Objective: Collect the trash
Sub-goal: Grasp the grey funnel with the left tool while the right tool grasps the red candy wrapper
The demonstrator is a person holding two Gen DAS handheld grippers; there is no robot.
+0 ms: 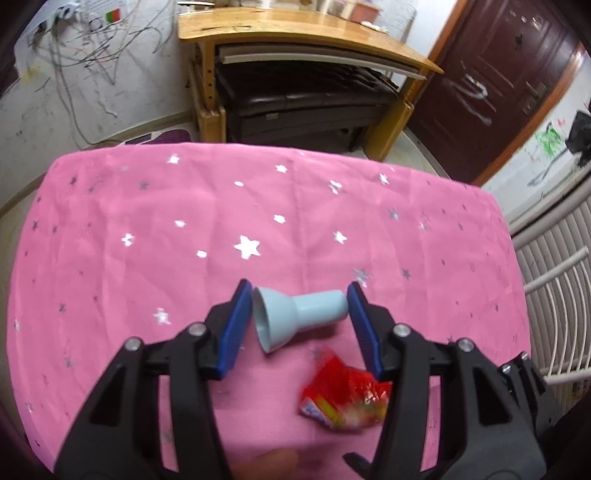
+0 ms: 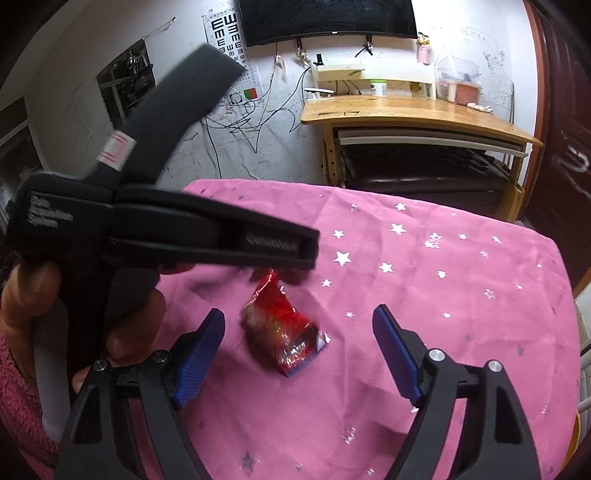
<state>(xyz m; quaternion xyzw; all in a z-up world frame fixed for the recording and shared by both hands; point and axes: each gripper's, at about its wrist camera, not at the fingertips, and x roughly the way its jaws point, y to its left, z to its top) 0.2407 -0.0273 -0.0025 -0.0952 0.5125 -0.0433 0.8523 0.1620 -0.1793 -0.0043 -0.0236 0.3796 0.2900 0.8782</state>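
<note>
A pale blue funnel-shaped plastic piece (image 1: 295,314) lies on its side between the blue pads of my left gripper (image 1: 299,295); the pads touch both of its ends. A crumpled red snack wrapper (image 1: 345,397) lies on the pink star-print tablecloth (image 1: 184,229) just below the funnel, near the right finger. In the right wrist view the same wrapper (image 2: 282,332) lies on the cloth (image 2: 443,314) between the spread fingers of my open right gripper (image 2: 299,317). The left gripper's black body (image 2: 166,236) crosses that view on the left, held in a hand.
A wooden desk (image 1: 303,29) with a dark bench beneath stands beyond the table; it also shows in the right wrist view (image 2: 413,114). A dark brown door (image 1: 506,81) is at the right. A white rack (image 1: 554,280) stands by the table's right edge.
</note>
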